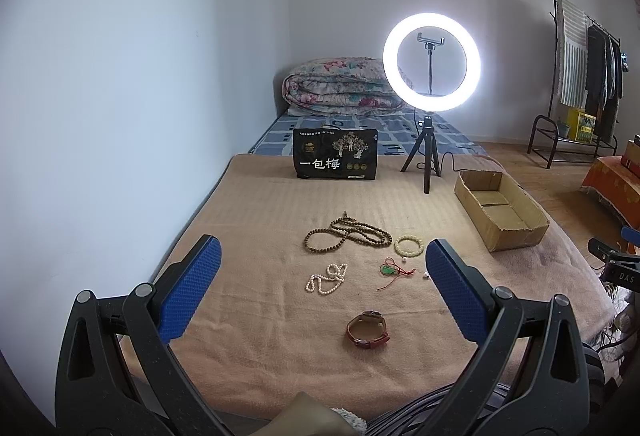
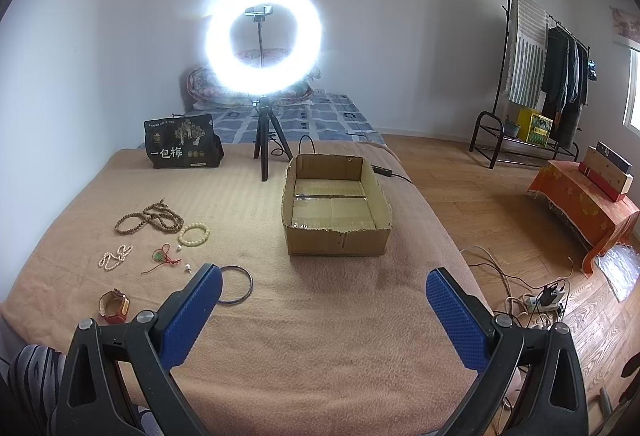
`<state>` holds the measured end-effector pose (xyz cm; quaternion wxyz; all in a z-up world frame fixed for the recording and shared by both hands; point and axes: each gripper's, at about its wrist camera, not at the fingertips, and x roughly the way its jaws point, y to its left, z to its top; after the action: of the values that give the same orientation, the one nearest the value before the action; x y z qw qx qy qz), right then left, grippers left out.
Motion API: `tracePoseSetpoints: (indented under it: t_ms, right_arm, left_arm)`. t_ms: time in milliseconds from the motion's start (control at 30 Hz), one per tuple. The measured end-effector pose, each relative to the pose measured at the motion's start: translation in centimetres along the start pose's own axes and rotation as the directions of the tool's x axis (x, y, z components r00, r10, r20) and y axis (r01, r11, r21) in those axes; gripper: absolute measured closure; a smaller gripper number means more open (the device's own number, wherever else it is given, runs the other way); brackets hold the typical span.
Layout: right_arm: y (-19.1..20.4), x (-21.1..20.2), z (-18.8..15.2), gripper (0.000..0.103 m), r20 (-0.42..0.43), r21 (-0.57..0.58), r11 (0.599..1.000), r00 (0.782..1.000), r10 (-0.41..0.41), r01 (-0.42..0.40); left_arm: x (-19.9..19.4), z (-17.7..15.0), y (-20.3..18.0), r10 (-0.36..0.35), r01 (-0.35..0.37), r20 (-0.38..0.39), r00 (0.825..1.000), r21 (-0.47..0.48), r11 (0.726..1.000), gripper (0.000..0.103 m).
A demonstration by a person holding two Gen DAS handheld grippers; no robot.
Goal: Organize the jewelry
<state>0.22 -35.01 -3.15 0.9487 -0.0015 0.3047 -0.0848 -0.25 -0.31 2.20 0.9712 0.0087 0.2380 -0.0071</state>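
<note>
Jewelry lies on a tan blanket (image 1: 260,203): a brown bead necklace (image 1: 346,232), a cream bead bracelet (image 1: 409,246), a pearl strand (image 1: 326,278), a green pendant on red cord (image 1: 390,271), and a brown-strapped watch (image 1: 367,329). My left gripper (image 1: 324,256) is open and empty, above the watch. In the right wrist view these pieces lie at left, with a thin metal bangle (image 2: 236,284) beside the left finger. An open cardboard box (image 2: 336,207) stands ahead. My right gripper (image 2: 324,284) is open and empty.
A lit ring light on a tripod (image 2: 264,35) and a black printed bag (image 2: 182,143) stand at the blanket's far end. A folded quilt (image 1: 344,87) lies behind. Cables and a power strip (image 2: 540,300) lie on the wooden floor at right, near a clothes rack (image 2: 540,75).
</note>
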Motion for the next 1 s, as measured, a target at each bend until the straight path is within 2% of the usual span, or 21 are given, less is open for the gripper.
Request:
tracePoseSetpoints:
  t_ms: [767,1000]
  right_arm:
    - [0.4,2.1,1.1,0.0,-0.043,-0.011,1.0,0.999,0.026,-0.027]
    - [1.1,2.9,1.4,0.0,-0.029,-0.069,0.997,0.999,0.044,-0.046]
  left_arm:
    - [2.4,-0.1,-0.2,0.017,-0.017,-0.033,0.999,-0.007,1.0,0.0]
    - [4.1,-0.7,1.4,0.04,-0.041,-0.045,0.998,-0.016,0.999,0.0]
